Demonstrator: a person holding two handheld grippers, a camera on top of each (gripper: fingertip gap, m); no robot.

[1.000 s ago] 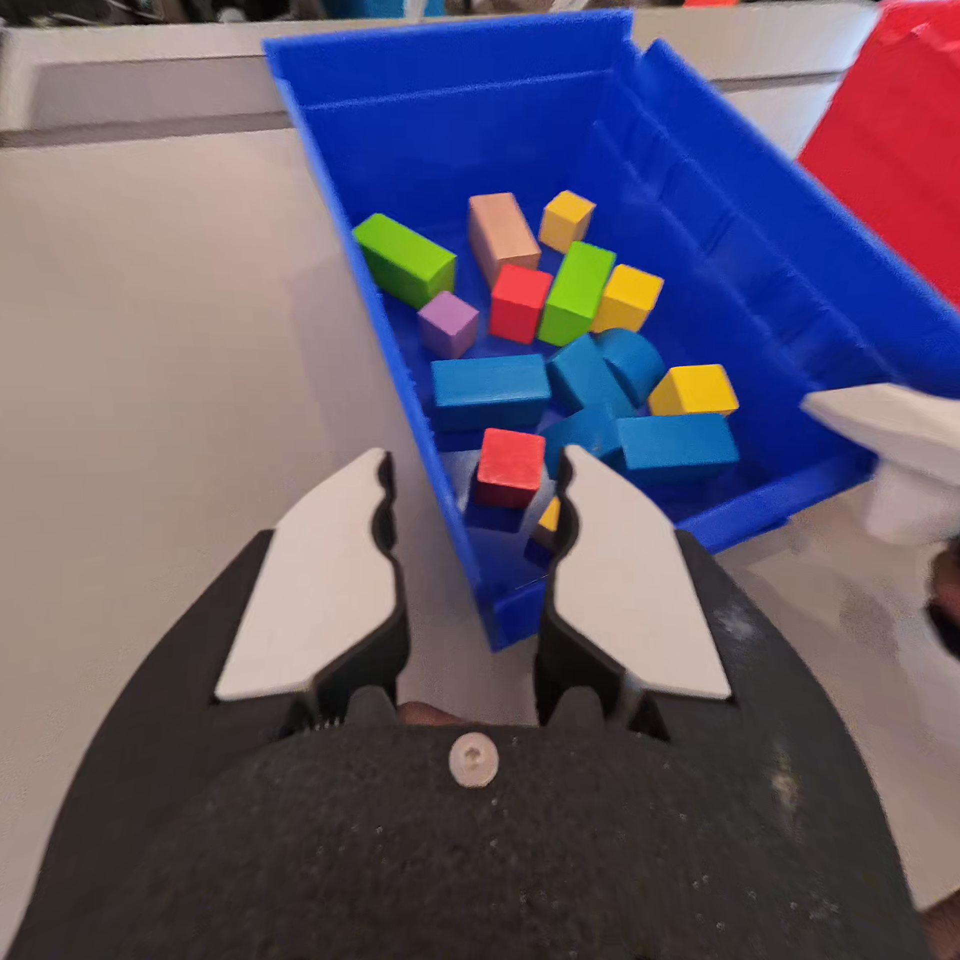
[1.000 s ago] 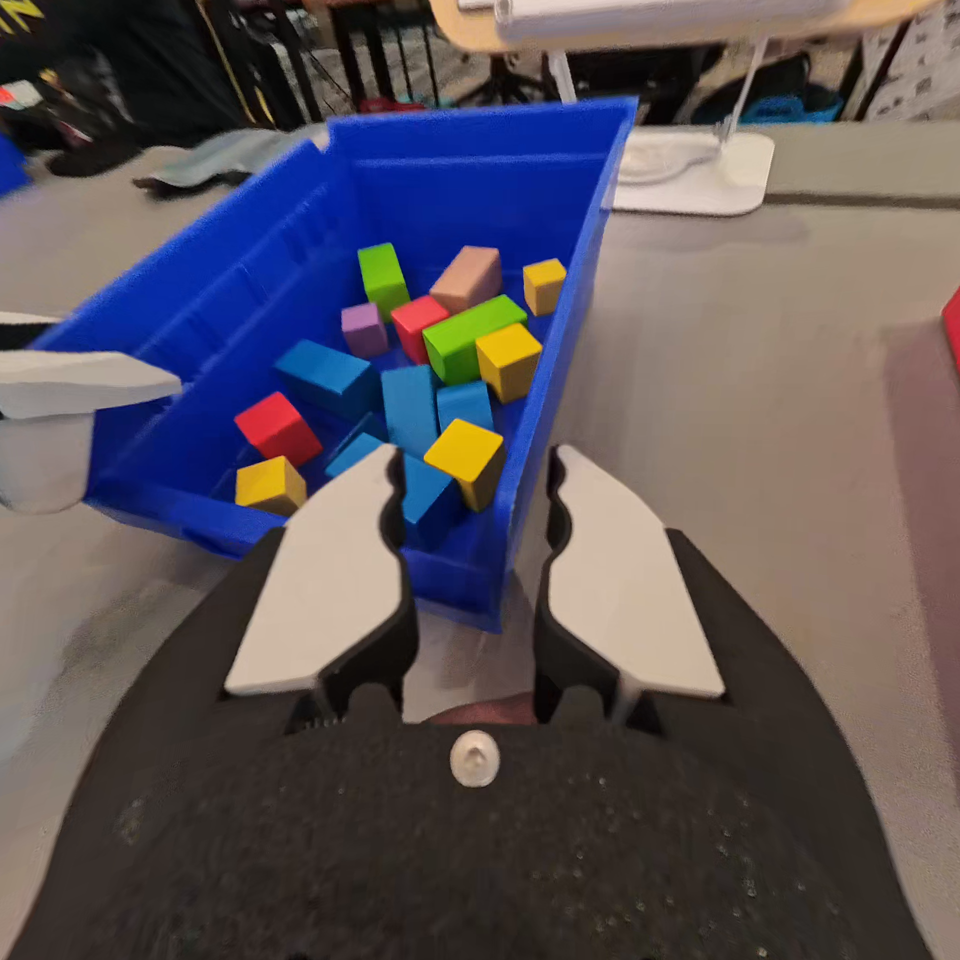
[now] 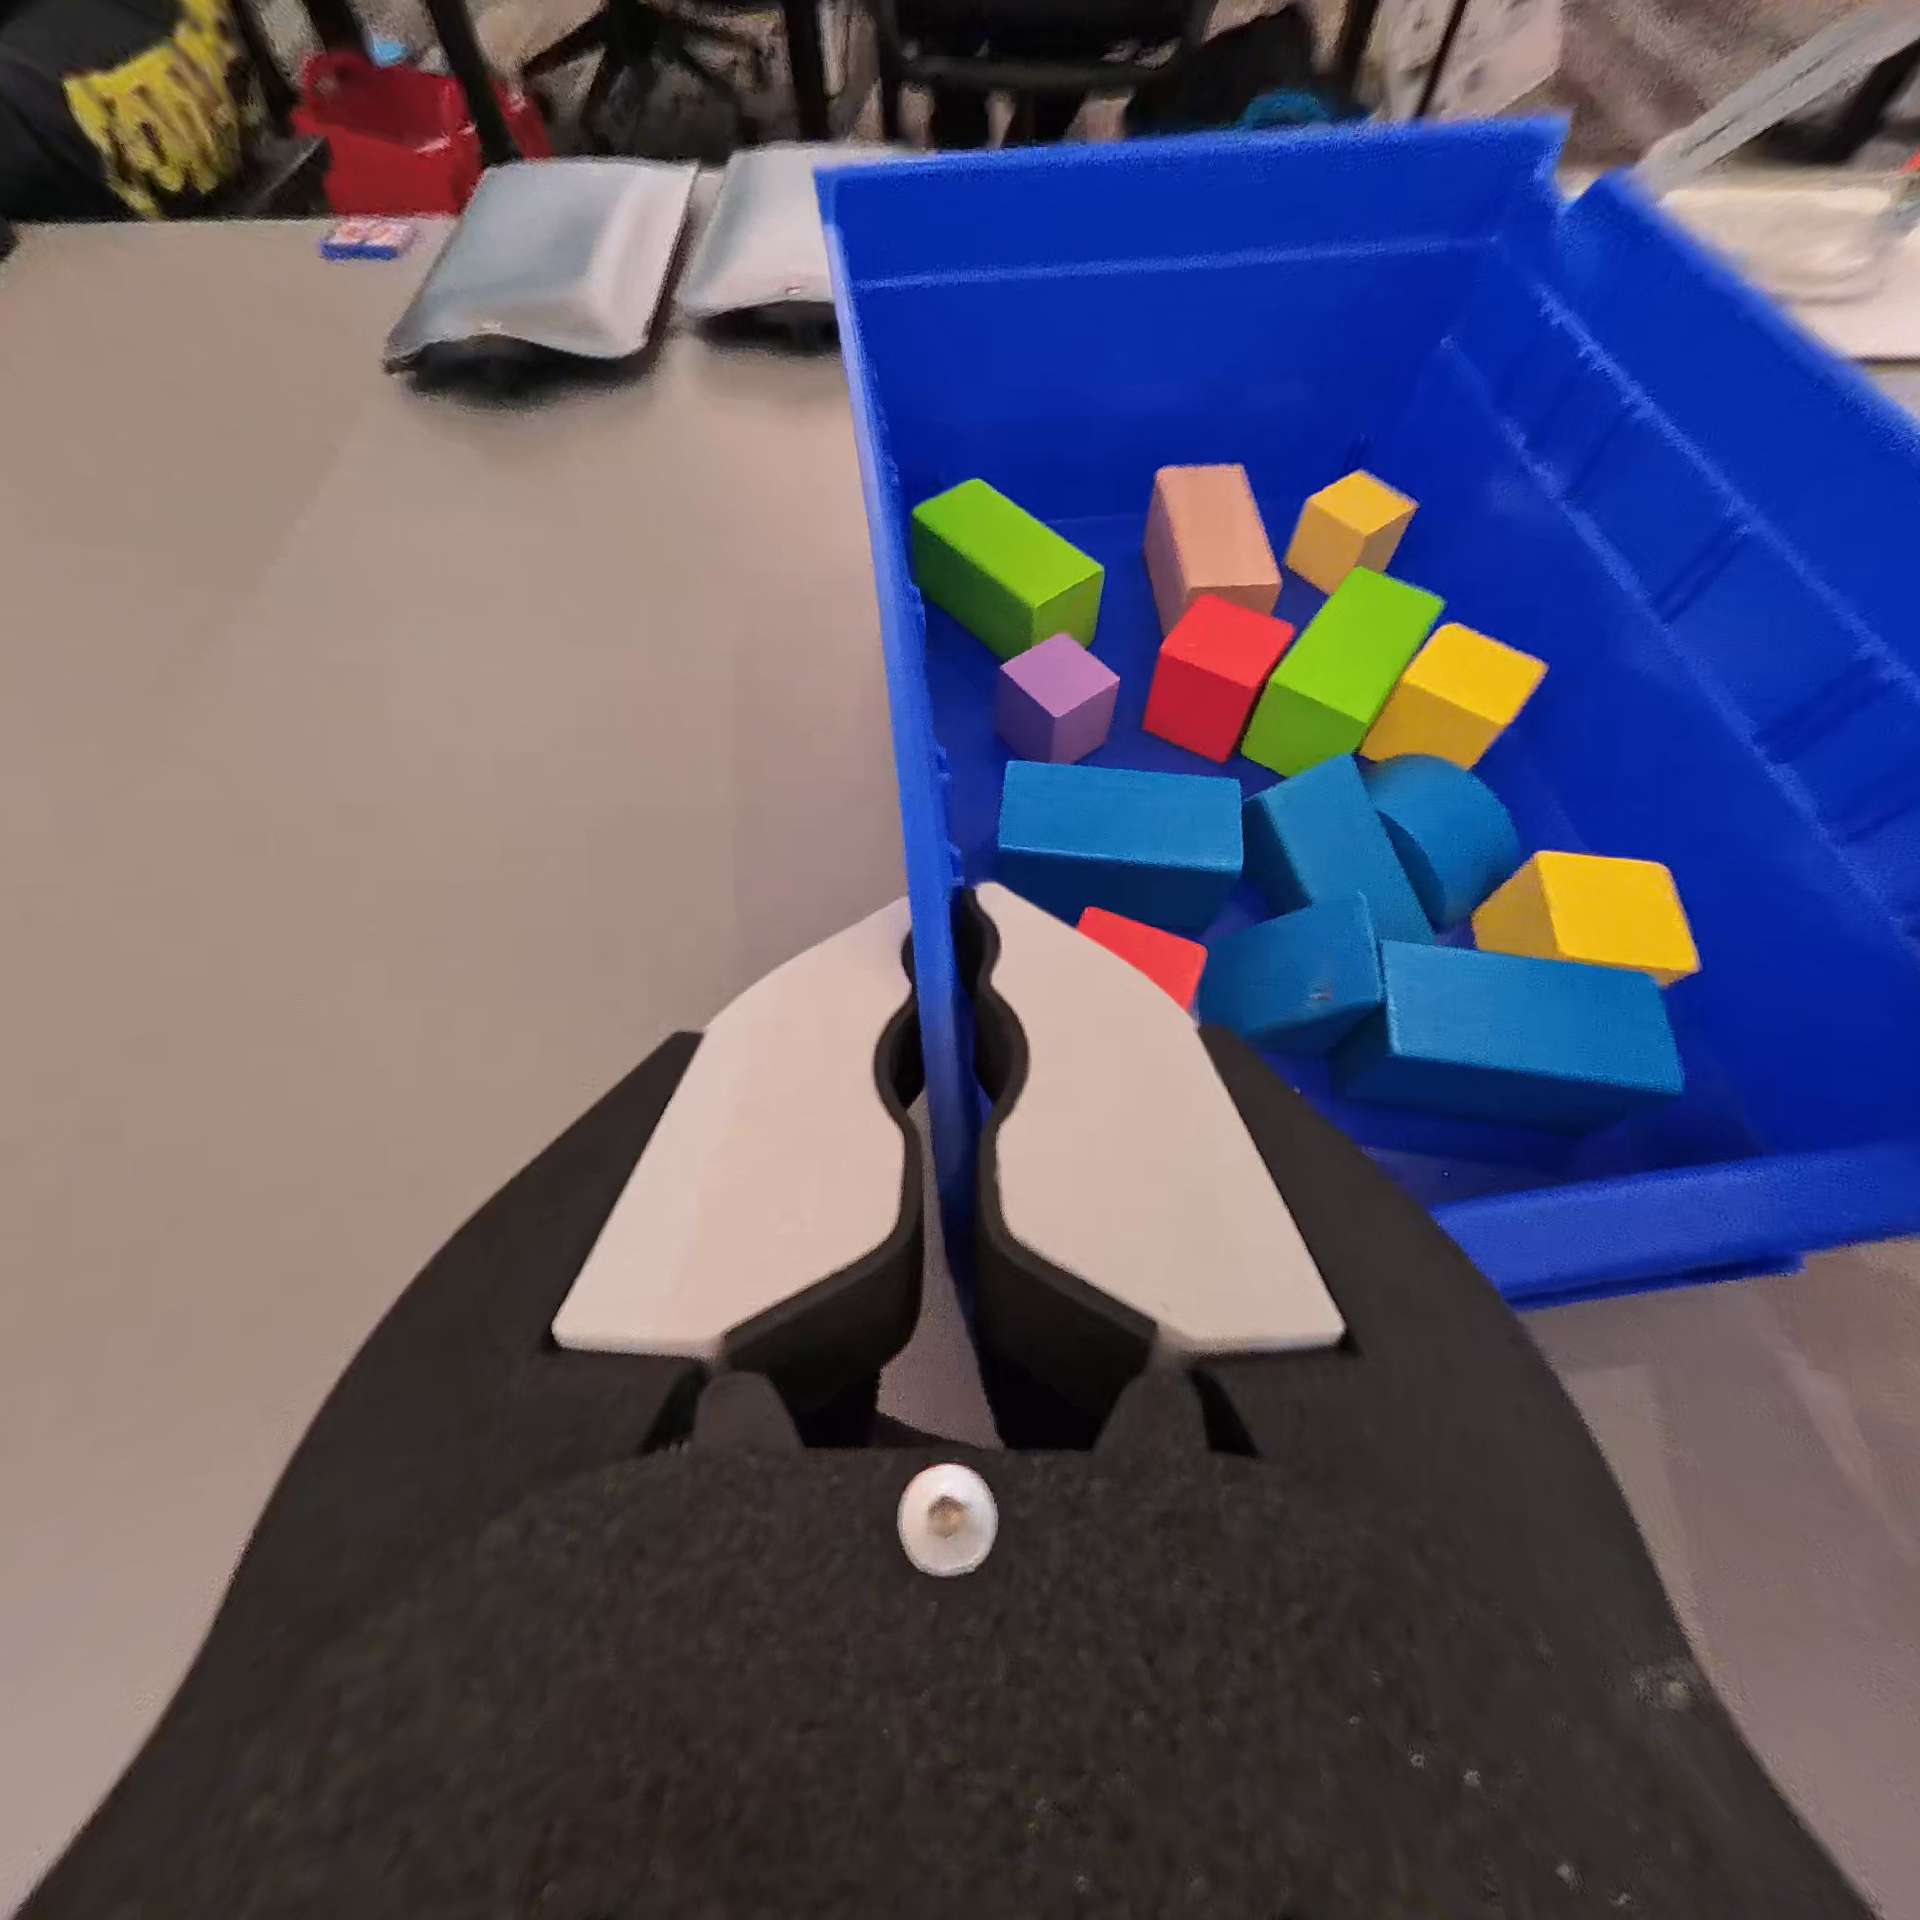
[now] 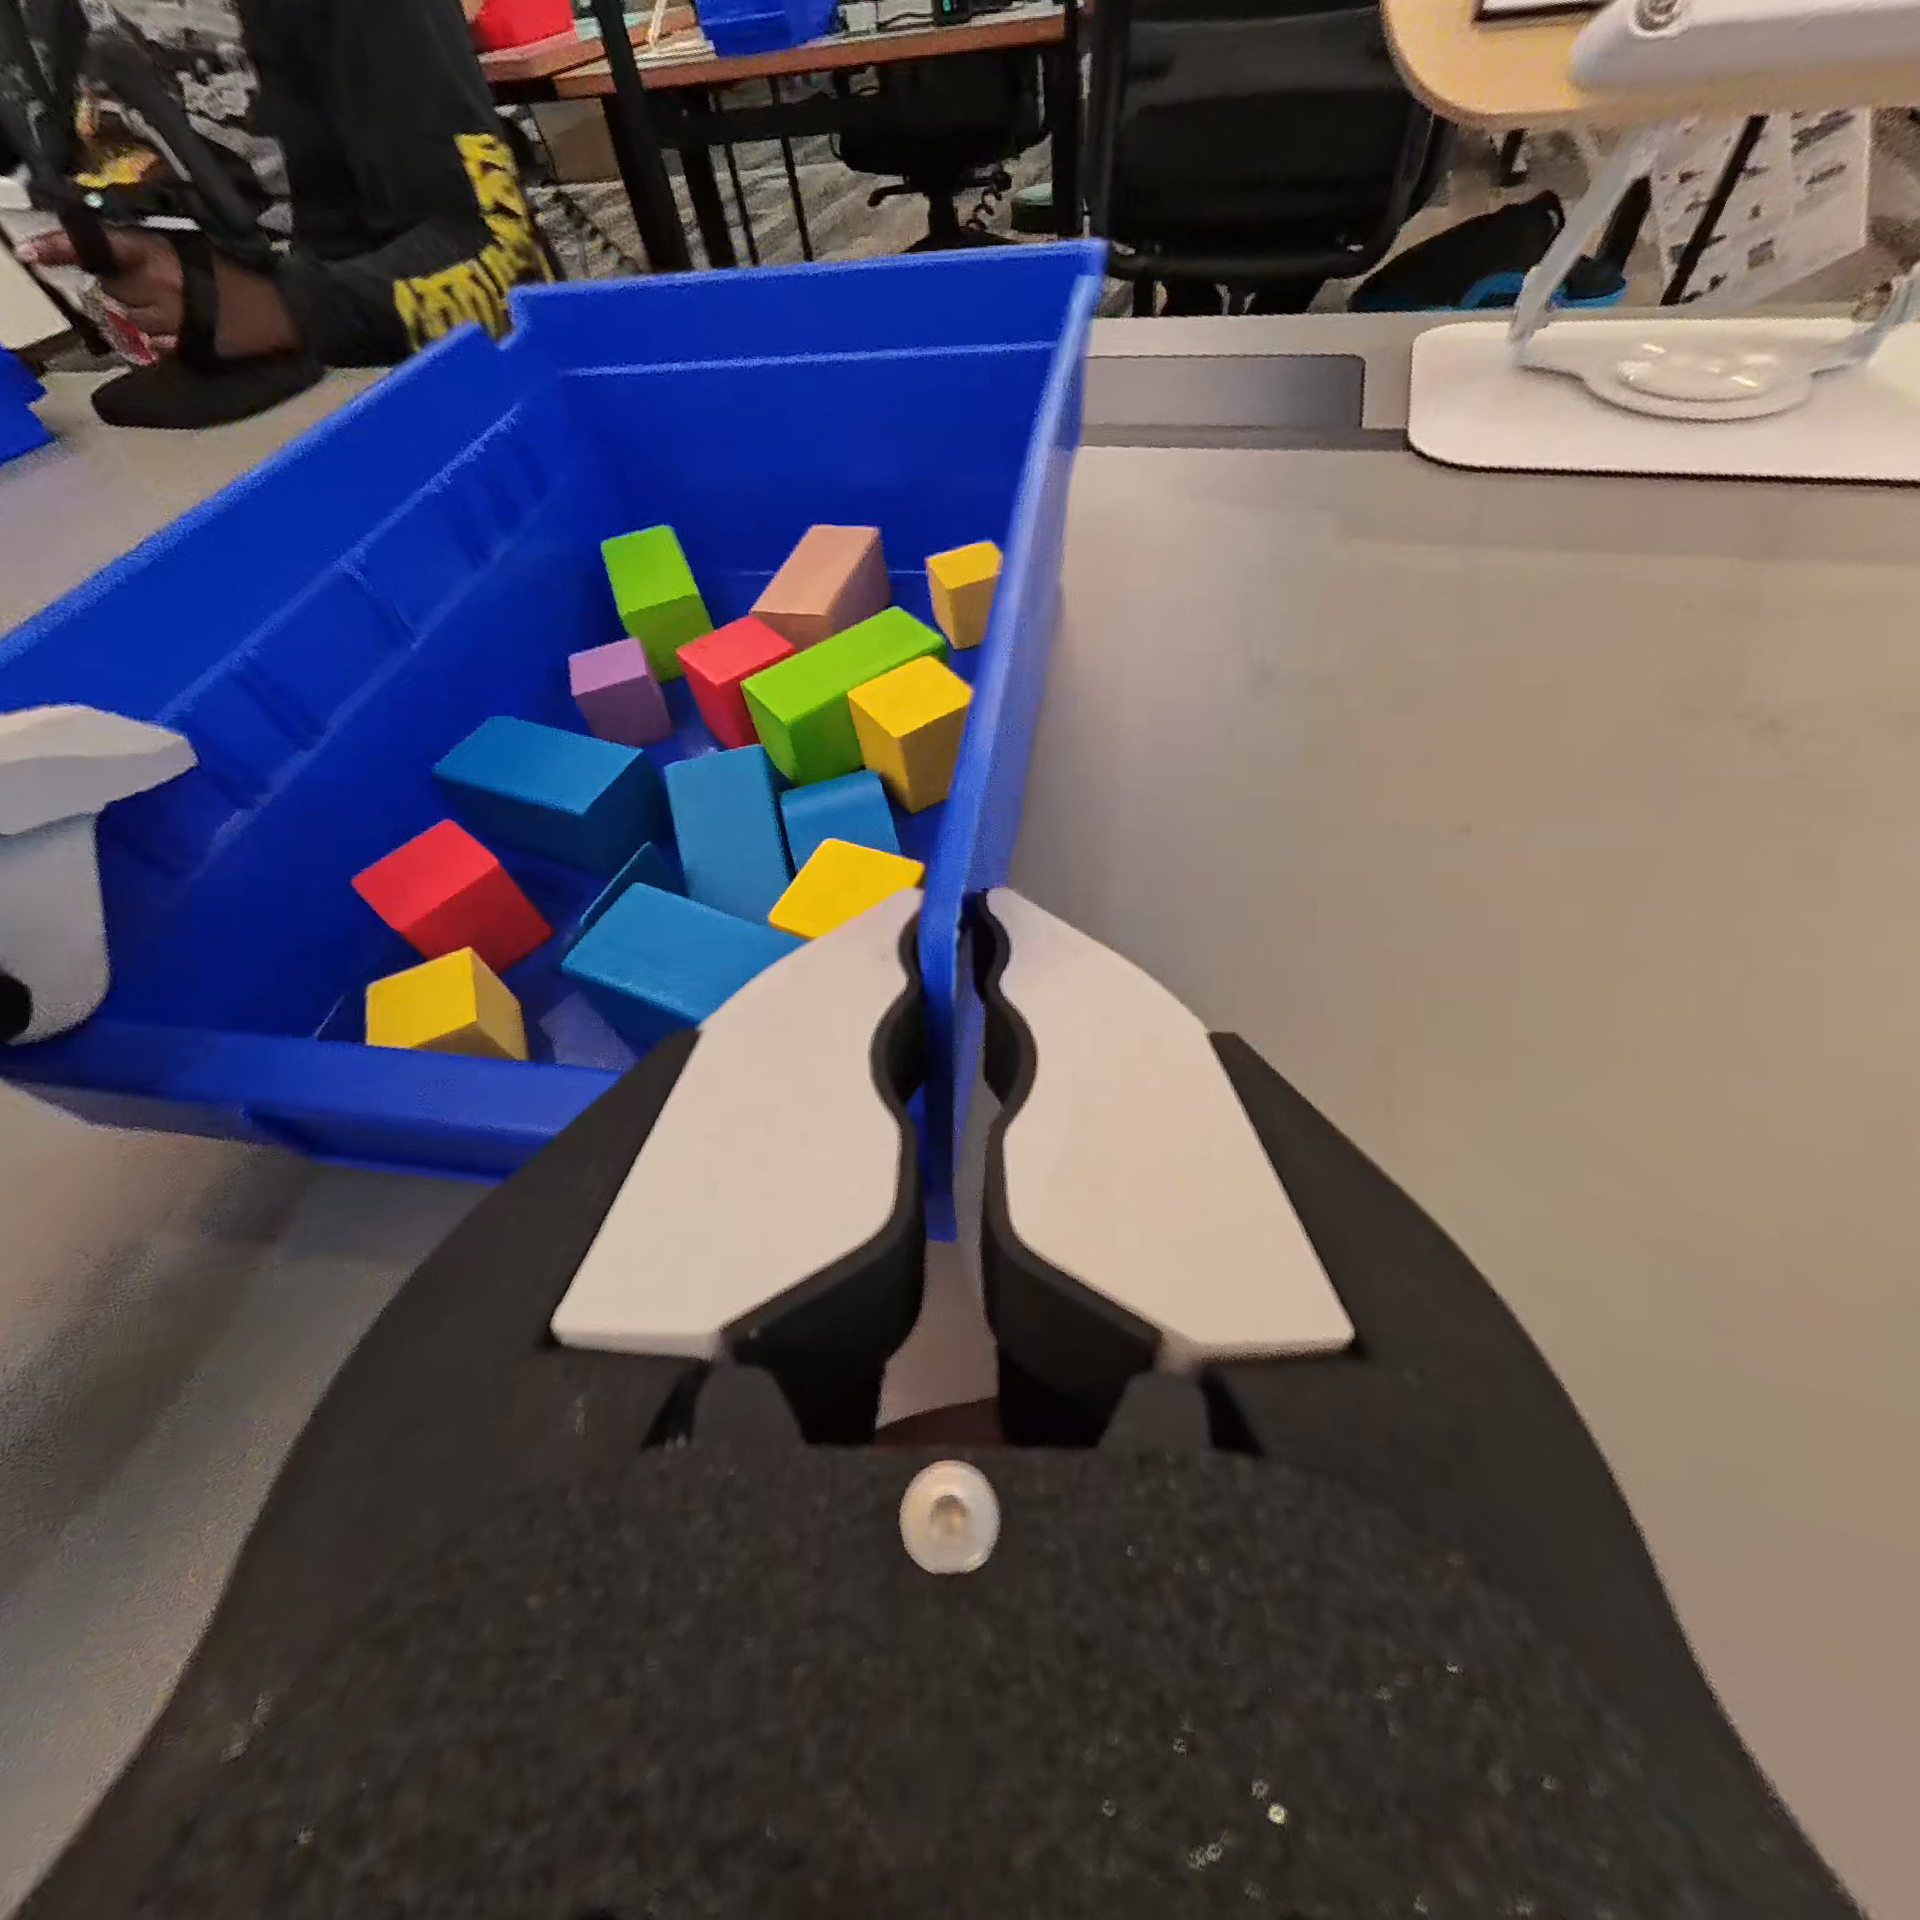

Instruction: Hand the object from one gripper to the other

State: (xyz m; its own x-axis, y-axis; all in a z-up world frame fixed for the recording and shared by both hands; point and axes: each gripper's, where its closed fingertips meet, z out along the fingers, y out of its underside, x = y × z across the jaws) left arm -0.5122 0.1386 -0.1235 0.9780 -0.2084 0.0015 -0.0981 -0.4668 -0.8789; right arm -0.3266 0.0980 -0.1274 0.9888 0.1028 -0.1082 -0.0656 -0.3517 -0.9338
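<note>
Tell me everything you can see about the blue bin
The blue bin is an open-topped plastic tub with ribbed, sloping walls and a lower front lip. It rests on the grey table, holding loose wooden blocks in blue, red, yellow, green, purple and tan. The left gripper is clamped on one side wall, the right gripper on the opposite wall, each with one finger inside and one outside.
</note>
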